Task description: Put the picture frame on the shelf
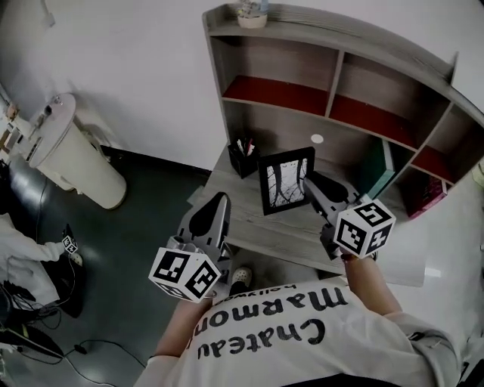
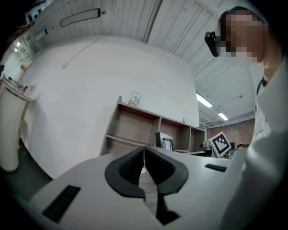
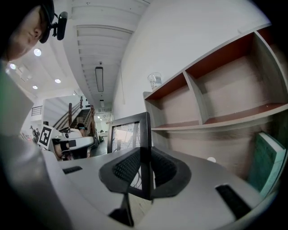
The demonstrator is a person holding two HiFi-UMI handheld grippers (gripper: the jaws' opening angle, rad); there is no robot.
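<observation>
A black picture frame (image 1: 286, 180) with a pale tree print stands upright over the desk (image 1: 227, 204), below the shelf unit (image 1: 340, 83). My right gripper (image 1: 308, 184) is shut on the frame's right edge; in the right gripper view the black frame (image 3: 130, 134) rises between the two pads (image 3: 123, 167). My left gripper (image 1: 219, 202) hangs to the left of the frame, shut and holding nothing; in the left gripper view its pads (image 2: 130, 164) meet, and the frame (image 2: 164, 141) shows small in the distance.
A black pen cup (image 1: 243, 157) stands on the desk left of the frame. A green book (image 1: 376, 171) leans in a lower compartment, a pink one (image 1: 423, 198) further right. A glass (image 1: 251, 15) sits on top of the shelf. A beige bin (image 1: 76, 155) stands on the floor at left.
</observation>
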